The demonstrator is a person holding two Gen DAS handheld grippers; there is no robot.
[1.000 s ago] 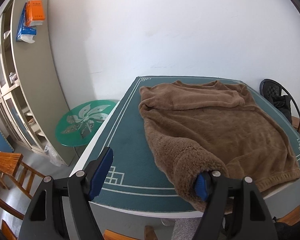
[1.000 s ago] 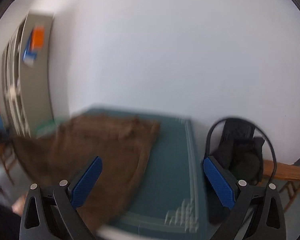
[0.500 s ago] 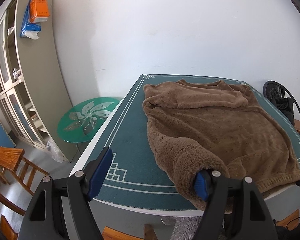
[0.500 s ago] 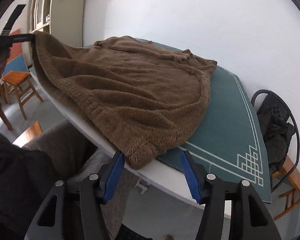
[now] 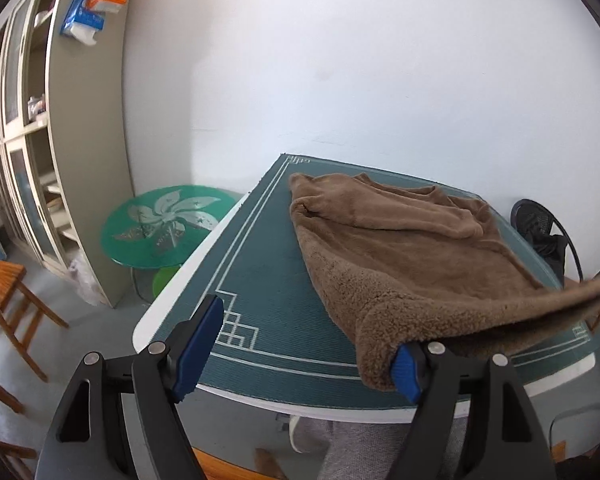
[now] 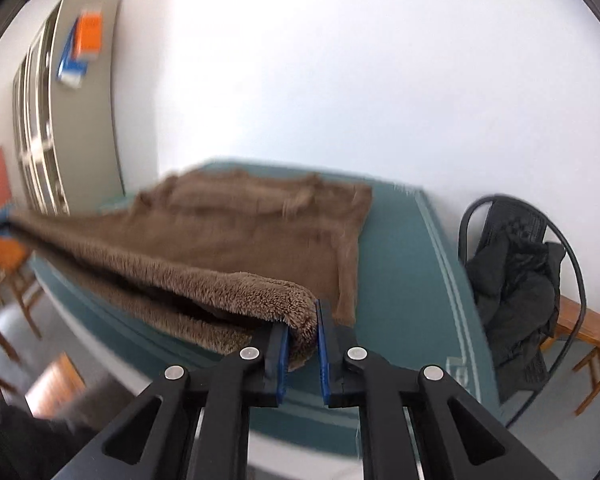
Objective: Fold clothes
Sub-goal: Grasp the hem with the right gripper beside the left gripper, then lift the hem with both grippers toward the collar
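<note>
Brown fleece garment (image 6: 236,236) lies on the green table (image 6: 396,264); its near hem stretches nine-to-three between the right gripper (image 6: 302,344), pinching one corner, and the left gripper (image 5: 304,344), fingers spread.

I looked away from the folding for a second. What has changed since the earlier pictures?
The right gripper, whose jaws have just been closing, has clamped the near corner of the brown fleece garment and lifted that hem off the green table mat. The left gripper stays wide open, the garment's other corner draped over its right finger.
</note>
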